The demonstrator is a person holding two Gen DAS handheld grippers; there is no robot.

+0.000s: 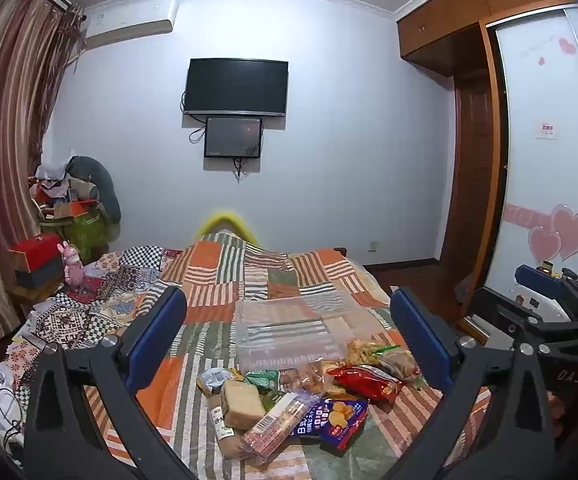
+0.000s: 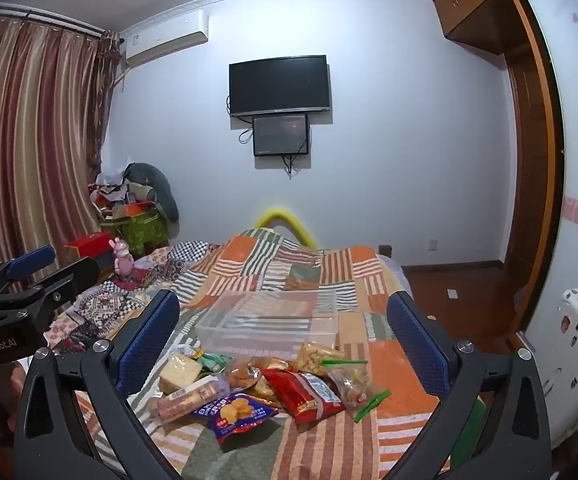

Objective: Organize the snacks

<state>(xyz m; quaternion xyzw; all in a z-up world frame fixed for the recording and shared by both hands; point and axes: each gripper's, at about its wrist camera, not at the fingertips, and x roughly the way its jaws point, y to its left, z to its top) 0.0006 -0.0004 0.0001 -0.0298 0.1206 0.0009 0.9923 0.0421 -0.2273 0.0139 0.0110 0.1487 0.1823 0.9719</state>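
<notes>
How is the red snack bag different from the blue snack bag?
The red snack bag is plain red with a pale label; the blue snack bag shows pictures of crisps. The red snack bag lies further back, closer to the clear bin, while the blue snack bag lies nearest the cameras. Both lie flat in the pile on the patchwork bedspread, outside the bin.

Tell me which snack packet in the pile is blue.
The blue chip bag, printed with potato chips, at the pile's near edge beside the red packet; the other packets are clear, red or green.
</notes>
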